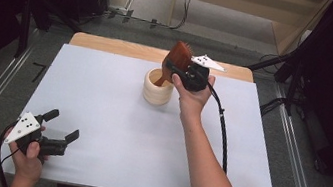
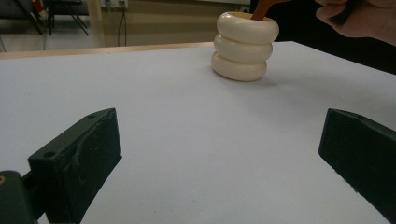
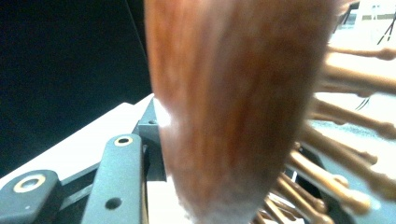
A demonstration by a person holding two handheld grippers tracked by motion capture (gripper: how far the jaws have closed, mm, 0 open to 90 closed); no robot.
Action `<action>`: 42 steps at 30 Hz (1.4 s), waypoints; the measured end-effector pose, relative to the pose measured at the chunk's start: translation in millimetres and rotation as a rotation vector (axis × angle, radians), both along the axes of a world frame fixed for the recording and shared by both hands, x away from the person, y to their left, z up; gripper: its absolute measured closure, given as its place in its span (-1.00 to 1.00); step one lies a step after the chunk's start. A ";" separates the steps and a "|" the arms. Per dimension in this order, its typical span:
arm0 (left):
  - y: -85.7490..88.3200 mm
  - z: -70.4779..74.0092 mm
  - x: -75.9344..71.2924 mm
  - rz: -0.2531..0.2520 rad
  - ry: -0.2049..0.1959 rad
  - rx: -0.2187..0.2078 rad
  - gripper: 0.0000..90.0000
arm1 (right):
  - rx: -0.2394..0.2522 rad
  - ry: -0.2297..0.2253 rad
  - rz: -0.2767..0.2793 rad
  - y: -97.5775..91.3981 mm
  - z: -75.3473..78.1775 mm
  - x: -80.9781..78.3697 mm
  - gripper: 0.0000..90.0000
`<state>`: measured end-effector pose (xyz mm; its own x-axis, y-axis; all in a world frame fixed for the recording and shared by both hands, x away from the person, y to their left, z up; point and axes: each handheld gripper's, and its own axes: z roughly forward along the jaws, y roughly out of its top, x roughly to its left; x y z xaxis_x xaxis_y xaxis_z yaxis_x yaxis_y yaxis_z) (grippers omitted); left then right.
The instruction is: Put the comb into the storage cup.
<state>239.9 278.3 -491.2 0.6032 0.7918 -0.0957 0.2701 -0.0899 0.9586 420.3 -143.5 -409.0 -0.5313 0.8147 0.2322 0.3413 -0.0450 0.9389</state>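
Two grippers were at work over the white table, but just one carried anything. The right gripper was clamped on a wooden hairbrush around its paddle-shaped head, holding it above and just behind a cream ribbed holder that stood toward the far middle of the table. The brush hung handle-down, and the handle tip was already inside the holder's mouth; the left gripper view caught that brown handle dipping past the rim of the holder. From the right gripper view the brush's smooth brown back stood close before the lens, with wooden pegs sticking out on one side.

The left gripper rested low near the table's front corner, its jaws spread wide with nothing between them.

By my judgement the brush was light and stiff, its polished back rather slippery against hard pads (the pegs looked like the part most likely to snap or bend). Gripping across the head's edges, clear of the pegs, seemed soundest. The holder looked light enough to tip if the handle dragged on its rim, so a straight descent would suit it best.
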 end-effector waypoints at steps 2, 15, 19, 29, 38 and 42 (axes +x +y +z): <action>0.1 0.0 0.1 -0.002 0.000 0.001 -1.00 | 0.000 0.001 -0.003 0.5 -2.4 1.3 0.12; -0.2 0.0 0.3 -0.005 0.002 0.003 -1.00 | 0.038 0.055 -0.026 -1.7 -21.4 7.0 0.12; -0.4 -0.1 0.4 -0.003 0.003 0.004 -1.00 | 0.064 0.065 -0.022 -0.7 -23.7 8.4 0.12; -0.3 0.0 0.4 -0.004 0.004 0.004 -1.00 | 0.125 0.102 -0.028 0.4 -30.1 12.2 0.11; -0.9 -0.2 0.6 0.000 0.006 0.005 -1.00 | 0.152 0.130 -0.060 -4.4 -33.0 15.5 0.04; -1.2 -0.1 0.6 0.001 0.007 0.010 -1.00 | 0.160 0.138 -0.071 -6.6 -34.0 16.0 -0.01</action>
<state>240.5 277.1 -491.4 0.6015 0.7935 -0.0924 0.2772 -0.0989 0.9557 436.3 -150.1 -443.0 -0.4276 0.7963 0.4279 0.4571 -0.2180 0.8623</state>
